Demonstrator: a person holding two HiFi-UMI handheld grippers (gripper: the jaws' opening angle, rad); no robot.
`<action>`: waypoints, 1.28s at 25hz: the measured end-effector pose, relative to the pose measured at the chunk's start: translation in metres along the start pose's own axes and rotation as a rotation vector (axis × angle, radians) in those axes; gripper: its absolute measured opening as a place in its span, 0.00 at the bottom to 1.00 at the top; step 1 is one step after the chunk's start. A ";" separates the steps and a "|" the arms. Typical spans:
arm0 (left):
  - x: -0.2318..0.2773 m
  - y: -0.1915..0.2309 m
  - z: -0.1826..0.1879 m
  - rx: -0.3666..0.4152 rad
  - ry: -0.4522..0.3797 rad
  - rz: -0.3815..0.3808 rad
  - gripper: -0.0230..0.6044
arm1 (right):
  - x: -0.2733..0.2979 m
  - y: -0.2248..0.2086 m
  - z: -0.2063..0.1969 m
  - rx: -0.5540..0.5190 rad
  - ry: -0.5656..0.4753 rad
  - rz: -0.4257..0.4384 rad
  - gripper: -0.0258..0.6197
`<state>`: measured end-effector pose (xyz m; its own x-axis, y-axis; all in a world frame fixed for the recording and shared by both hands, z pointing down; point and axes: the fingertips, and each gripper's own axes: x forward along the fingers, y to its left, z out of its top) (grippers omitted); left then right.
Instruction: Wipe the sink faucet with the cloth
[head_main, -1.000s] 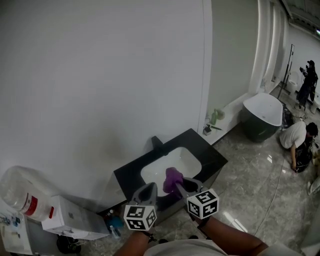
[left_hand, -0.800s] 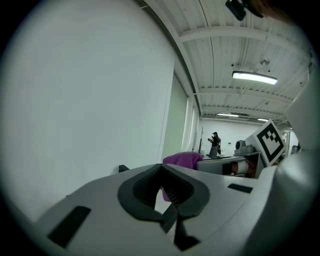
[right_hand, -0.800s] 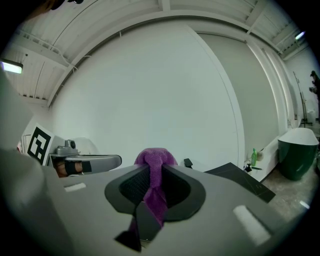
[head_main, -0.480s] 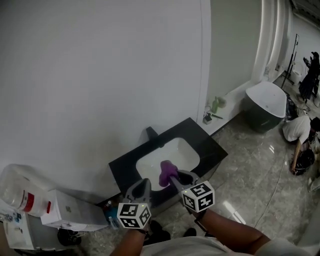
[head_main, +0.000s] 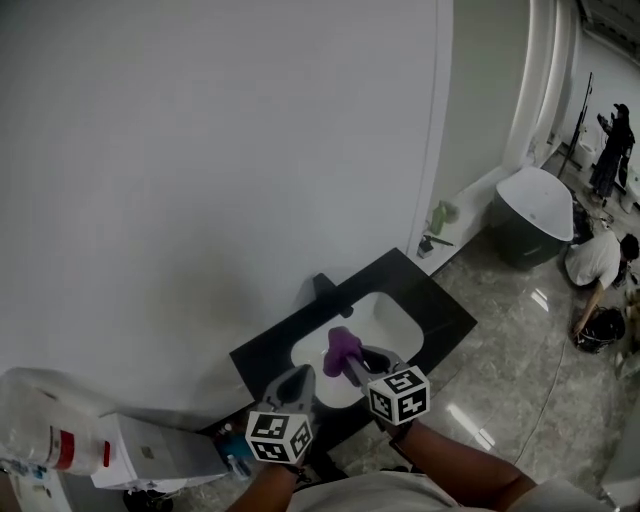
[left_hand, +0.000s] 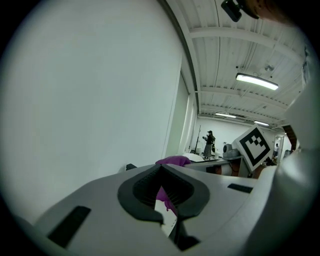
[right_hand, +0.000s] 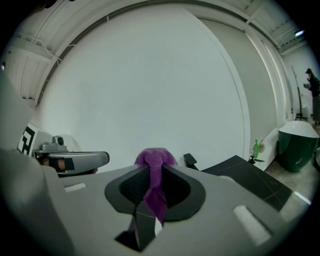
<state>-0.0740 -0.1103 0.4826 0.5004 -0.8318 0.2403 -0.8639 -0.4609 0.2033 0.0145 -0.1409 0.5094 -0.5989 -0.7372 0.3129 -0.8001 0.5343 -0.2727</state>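
The cloth (head_main: 343, 346) (purple, bunched) is pinched in the right hand-held gripper (head_main: 357, 364) above the sink (head_main: 398, 322), apart from the faucet (head_main: 323, 288) at the surface's (head_main: 445, 312) back edge. The left hand-held gripper (head_main: 297, 384) is closed and empty near the front edge.

Illumination in the head view is even but moderately dim, and the white wall (head_main: 200, 150) grades to grey toward the lower left. Ceiling strip lights (left_hand: 256, 81) supply the light. The polished floor (head_main: 540, 300) carries small glare patches. Shadows are weak and diffuse. Both gripper views show strong fisheye curvature and a black circular vignette. Their near foreground is soft, while the cloth (right_hand: 156, 160) reads reasonably sharp.
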 end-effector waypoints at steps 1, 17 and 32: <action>0.004 0.008 0.001 0.003 0.007 -0.016 0.04 | 0.011 0.000 0.001 0.005 -0.001 -0.016 0.14; 0.063 0.073 -0.014 -0.043 0.064 -0.009 0.04 | 0.221 -0.113 0.027 -0.107 0.129 -0.117 0.14; 0.087 0.086 -0.030 -0.097 0.100 0.002 0.04 | 0.222 -0.130 -0.081 -0.151 0.322 -0.125 0.14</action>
<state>-0.1031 -0.2127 0.5497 0.5065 -0.7954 0.3329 -0.8573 -0.4235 0.2926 -0.0171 -0.3407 0.6882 -0.4573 -0.6452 0.6121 -0.8492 0.5211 -0.0851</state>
